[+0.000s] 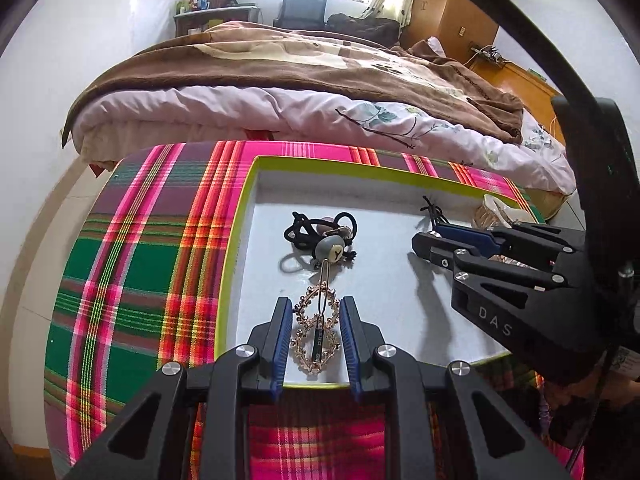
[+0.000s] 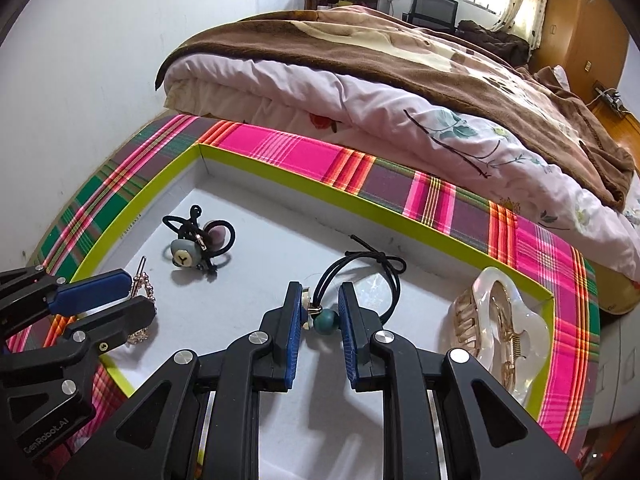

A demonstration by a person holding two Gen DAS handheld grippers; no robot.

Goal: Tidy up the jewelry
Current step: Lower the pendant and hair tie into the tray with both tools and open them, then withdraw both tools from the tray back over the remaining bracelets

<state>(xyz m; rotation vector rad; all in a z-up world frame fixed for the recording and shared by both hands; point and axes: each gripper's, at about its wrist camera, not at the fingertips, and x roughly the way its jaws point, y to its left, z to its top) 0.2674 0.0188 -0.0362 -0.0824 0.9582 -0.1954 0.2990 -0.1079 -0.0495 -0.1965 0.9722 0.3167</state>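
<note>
A shallow white tray with a lime-green rim (image 1: 237,240) (image 2: 320,200) lies on plaid cloth. My left gripper (image 1: 316,304) (image 2: 140,294) is shut on a gold filigree hair clip (image 1: 318,338) (image 2: 146,282), low over the tray's near edge. My right gripper (image 2: 320,292) (image 1: 428,236) is shut on a black elastic hair tie with a teal bead (image 2: 324,319), just above the tray floor; its loop (image 1: 434,210) sticks out past the fingertips. A bear-face hair tie (image 1: 332,248) (image 2: 186,254) rests in the tray's middle, apart from both grippers.
A pearly claw clip (image 2: 500,320) (image 1: 496,212) lies at the tray's right end, close beside my right gripper. The pink and green plaid cloth (image 1: 140,260) covers the table around the tray. A bed with a brown blanket (image 1: 280,80) stands right behind the table.
</note>
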